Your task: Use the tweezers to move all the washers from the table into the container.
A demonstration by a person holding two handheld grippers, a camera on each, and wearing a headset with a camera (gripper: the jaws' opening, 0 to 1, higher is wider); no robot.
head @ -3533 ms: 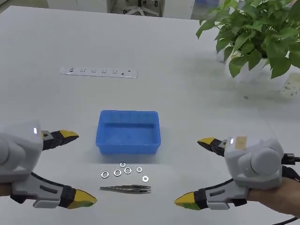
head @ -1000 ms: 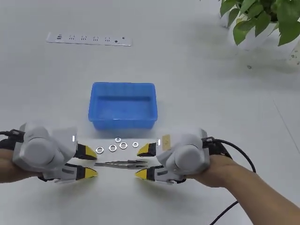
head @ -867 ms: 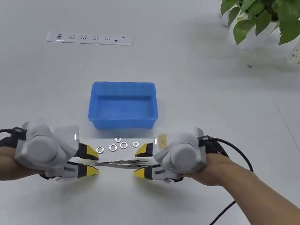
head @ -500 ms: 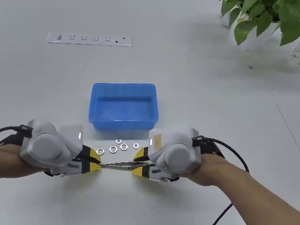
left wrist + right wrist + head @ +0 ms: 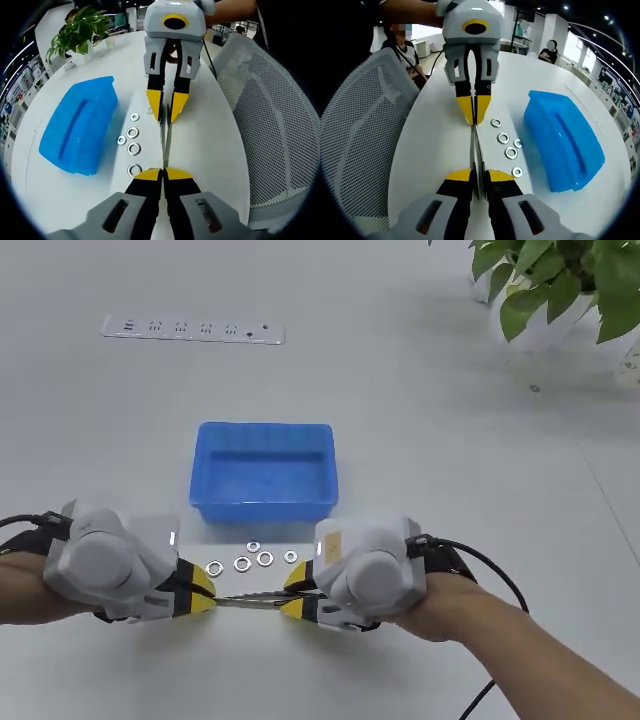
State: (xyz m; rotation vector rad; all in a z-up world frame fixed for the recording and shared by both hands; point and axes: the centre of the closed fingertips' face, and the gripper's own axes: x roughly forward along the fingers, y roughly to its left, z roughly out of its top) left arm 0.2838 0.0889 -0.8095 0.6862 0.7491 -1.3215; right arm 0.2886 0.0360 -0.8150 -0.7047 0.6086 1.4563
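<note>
The left tool [image 5: 163,173] is pinched tight on one end of the tweezers [image 5: 165,142]; the right tool [image 5: 479,176] has its jaws narrowly apart around the other end, and whether they press it is hard to make out. The washers [image 5: 133,133] lie on the counter [image 5: 430,460] between the tweezers and the blue tub [image 5: 75,125], one partly hidden by a jaw

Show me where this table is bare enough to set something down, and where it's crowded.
Bare: the wide stretch between the power strip and the blue container; the table right of the container, toward the potted plant; the strip left of the container. Crowded: in front of the container, where the washers, the tweezers, the left gripper and right gripper sit.
</note>
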